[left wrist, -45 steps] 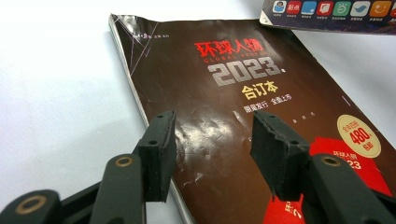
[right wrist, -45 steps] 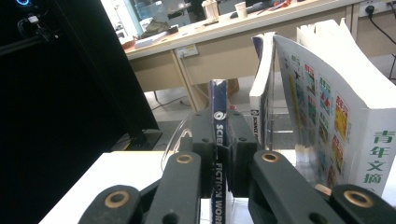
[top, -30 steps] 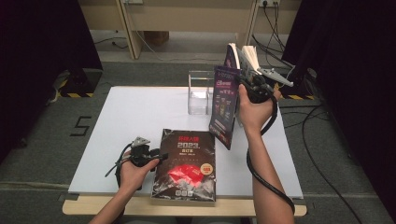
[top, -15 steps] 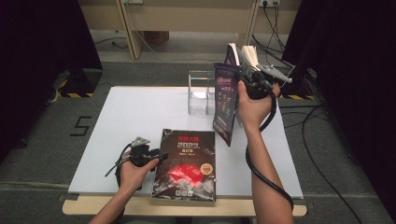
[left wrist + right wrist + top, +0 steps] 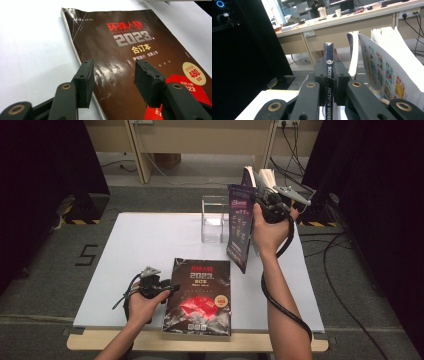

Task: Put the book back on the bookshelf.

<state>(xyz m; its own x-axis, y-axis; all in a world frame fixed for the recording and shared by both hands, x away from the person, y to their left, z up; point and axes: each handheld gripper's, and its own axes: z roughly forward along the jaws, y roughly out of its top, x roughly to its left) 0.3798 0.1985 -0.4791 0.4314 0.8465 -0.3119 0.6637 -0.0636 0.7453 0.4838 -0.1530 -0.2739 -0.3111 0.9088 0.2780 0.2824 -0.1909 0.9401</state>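
Purple magazine [image 5: 239, 227] hangs pinched by its cover in my right gripper [image 5: 331, 82], upper right of the high view, above the clear holder [image 5: 214, 220]. My left gripper [image 5: 113, 82] gapes wide over the dark magazine [image 5: 198, 297] at lower centre. Next, I judge: lower it in squarely

I read the flat magazine [image 5: 130, 65] as glossy coated paper, its dark cover creased and catching glare. My left gripper [image 5: 113, 75] has 2 matt black jaws with rough foam-like pads and brass-coloured pins. The lifted magazine [image 5: 328, 82] is shiny-spined paper with matt pages. The table [image 5: 145, 245] looks smooth, matt white; the box [image 5: 214, 220] is clear plastic.
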